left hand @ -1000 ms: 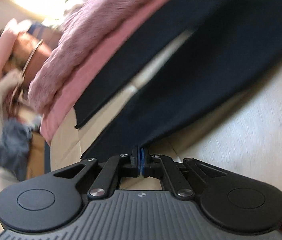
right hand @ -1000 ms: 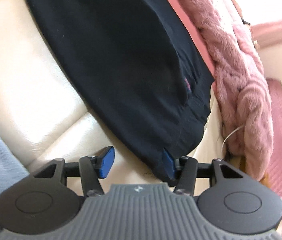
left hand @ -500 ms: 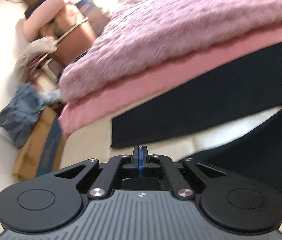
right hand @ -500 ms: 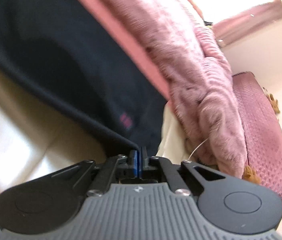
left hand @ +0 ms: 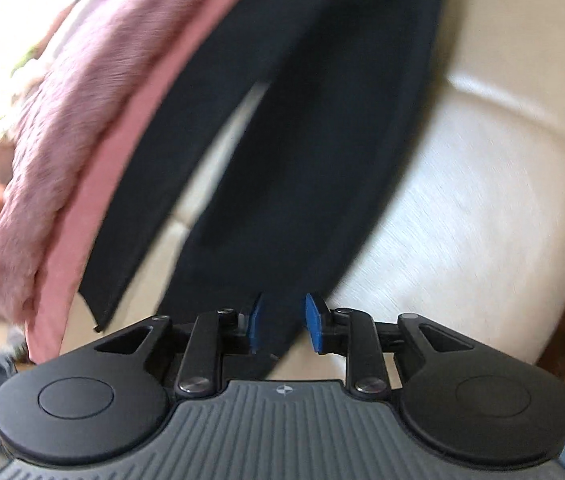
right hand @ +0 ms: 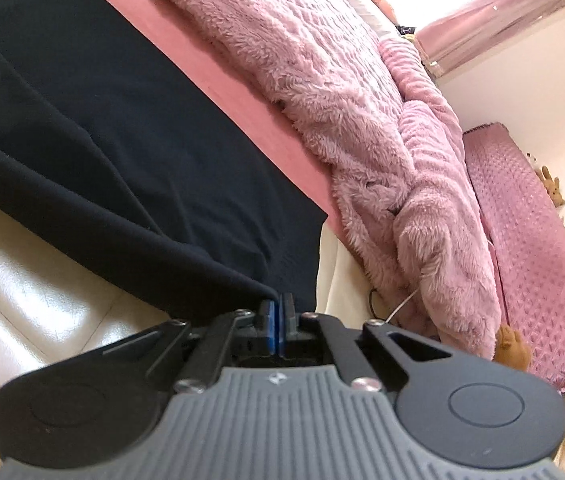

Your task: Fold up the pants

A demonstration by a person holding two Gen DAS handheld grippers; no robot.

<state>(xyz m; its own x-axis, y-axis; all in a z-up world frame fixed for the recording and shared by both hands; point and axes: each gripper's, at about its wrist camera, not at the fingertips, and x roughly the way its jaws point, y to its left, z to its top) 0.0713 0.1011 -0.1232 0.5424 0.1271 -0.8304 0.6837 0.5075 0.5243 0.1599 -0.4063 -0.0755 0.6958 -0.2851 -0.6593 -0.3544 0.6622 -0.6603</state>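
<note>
Cream leather cushions (left hand: 462, 208) formed the working surface, with a pink sheet (right hand: 242, 92) and a fluffy pink blanket (right hand: 362, 100) heaped along their far side. Across the leather lay the dark navy pants (left hand: 322, 140), matte and soft, their two legs spread in a narrow V with a wedge of cream showing between them in the left wrist view. One leg ran against the pink sheet's edge; its hem ended square near the cushion's end.

At the end of the other leg, the left gripper (left hand: 282, 322) was opening, blue pads (left hand: 313, 322) apart, with the dark cloth lying between them and touching at most the left pad. The right gripper (right hand: 277, 322) was clenched on a corner of the pants (right hand: 122, 140), which rose in a taut ridge to its pads.

Bare leather stretched wide to the right of the legs in the left view and to the lower left in the right view.
</note>
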